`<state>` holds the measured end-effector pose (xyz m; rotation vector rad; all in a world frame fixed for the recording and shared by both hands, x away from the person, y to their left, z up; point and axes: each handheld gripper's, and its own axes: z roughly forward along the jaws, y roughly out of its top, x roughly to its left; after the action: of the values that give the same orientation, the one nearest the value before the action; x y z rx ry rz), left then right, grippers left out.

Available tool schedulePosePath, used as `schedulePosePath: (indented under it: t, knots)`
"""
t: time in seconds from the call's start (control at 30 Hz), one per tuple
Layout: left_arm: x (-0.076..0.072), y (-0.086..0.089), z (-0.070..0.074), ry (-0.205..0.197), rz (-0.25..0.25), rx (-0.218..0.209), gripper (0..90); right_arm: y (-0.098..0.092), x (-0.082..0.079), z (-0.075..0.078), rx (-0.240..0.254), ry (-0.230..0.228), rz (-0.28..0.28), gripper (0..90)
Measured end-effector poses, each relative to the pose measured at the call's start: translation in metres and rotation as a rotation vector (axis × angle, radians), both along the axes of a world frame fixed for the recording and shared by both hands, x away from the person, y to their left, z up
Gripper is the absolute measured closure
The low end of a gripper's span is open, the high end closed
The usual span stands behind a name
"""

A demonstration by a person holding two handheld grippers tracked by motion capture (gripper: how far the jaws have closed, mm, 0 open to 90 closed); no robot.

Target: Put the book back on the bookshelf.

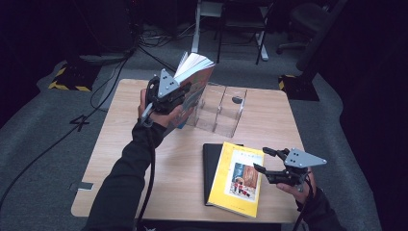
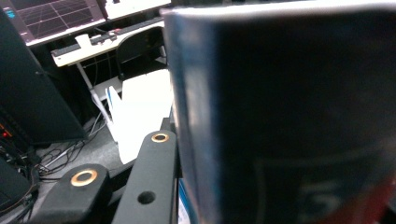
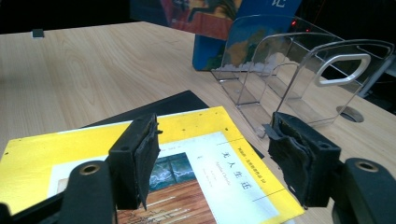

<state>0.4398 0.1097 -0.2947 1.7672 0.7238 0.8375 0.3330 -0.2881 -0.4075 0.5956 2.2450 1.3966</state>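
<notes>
We held the blue book (image 1: 192, 82) clamped in our left gripper (image 1: 169, 94), upright beside the clear rack (image 1: 221, 110). Our right gripper (image 1: 270, 161) hovered with jaws apart over the yellow book (image 1: 236, 178) on the wooden table (image 1: 120, 134); grey carpet (image 1: 43, 120) and dark room lay beyond.

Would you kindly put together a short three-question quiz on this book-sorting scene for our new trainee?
1. True or false: the left gripper holds a book beside the clear rack.
2. What lies under the yellow book? A) a black book B) a towel C) a plate
3. How do the right gripper's jaws stand?

Key: 1 true. 2 A. 3 Open, holding nothing, near the yellow book's edge.
</notes>
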Motion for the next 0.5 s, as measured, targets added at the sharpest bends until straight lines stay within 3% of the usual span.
schedulePosePath:
  t: [0.33,0.5]
  knots:
    - [0.038,-0.020,-0.003,0.021,0.032,-0.010,73.2,0.005,0.002,-0.005,-0.034,0.019,0.021,35.4]
    - [0.055,-0.024,-0.005,0.041,0.055,-0.051,73.3,0.007,0.004,-0.009,-0.058,0.033,0.035,36.3]
